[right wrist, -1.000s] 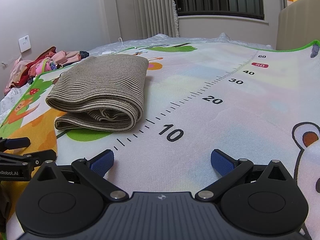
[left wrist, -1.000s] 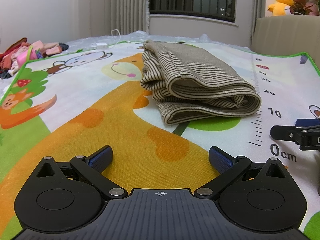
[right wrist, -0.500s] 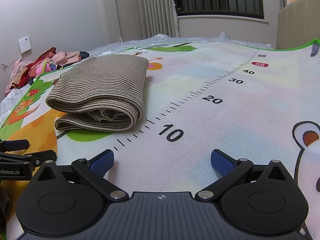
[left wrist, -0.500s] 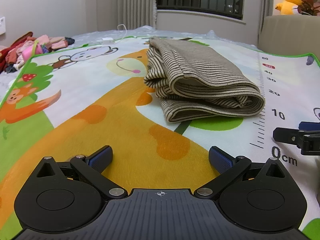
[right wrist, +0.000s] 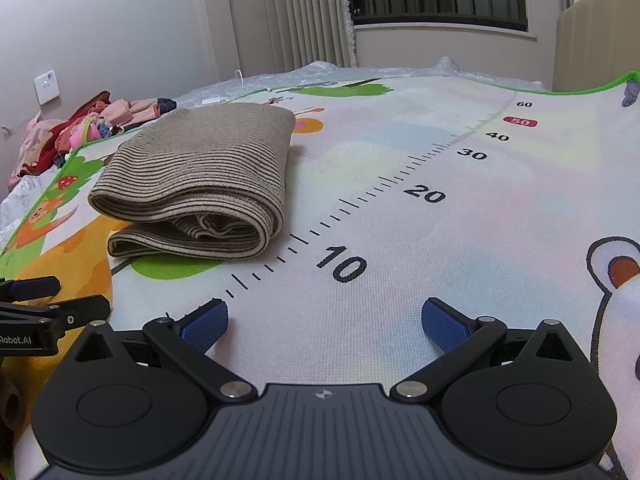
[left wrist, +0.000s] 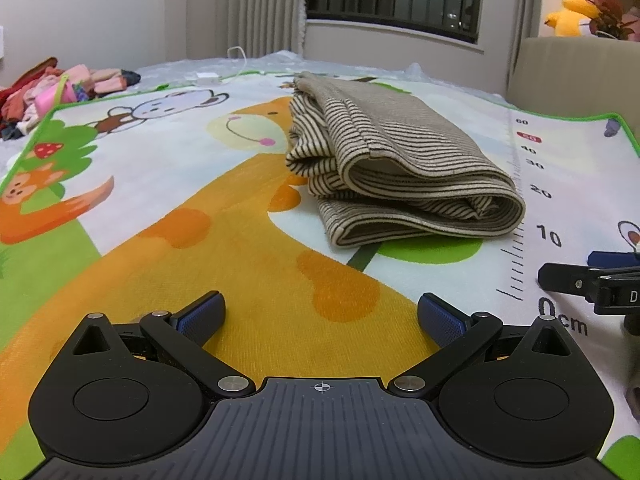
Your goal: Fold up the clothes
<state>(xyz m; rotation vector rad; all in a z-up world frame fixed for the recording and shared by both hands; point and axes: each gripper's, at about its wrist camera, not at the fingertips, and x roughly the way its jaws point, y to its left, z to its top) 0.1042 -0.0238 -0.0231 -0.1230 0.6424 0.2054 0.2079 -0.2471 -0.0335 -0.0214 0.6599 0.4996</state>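
A beige garment with thin dark stripes (left wrist: 400,176) lies folded in a thick bundle on the cartoon play mat (left wrist: 200,208). It also shows in the right wrist view (right wrist: 200,184), left of the printed ruler. My left gripper (left wrist: 320,314) is open and empty, low over the orange giraffe print, well short of the bundle. My right gripper (right wrist: 325,320) is open and empty over the white part of the mat near the ruler's low end. Each gripper shows at the edge of the other's view.
A heap of pink and red clothes (left wrist: 48,92) lies off the mat's far left corner, also in the right wrist view (right wrist: 80,128). A beige headboard (left wrist: 580,76) with a yellow plush toy (left wrist: 572,10) stands at the right. A white cable (left wrist: 236,56) lies at the back.
The left gripper has turned slightly so the bundle sits further right in its view. The right gripper has barely moved. Both stay open.
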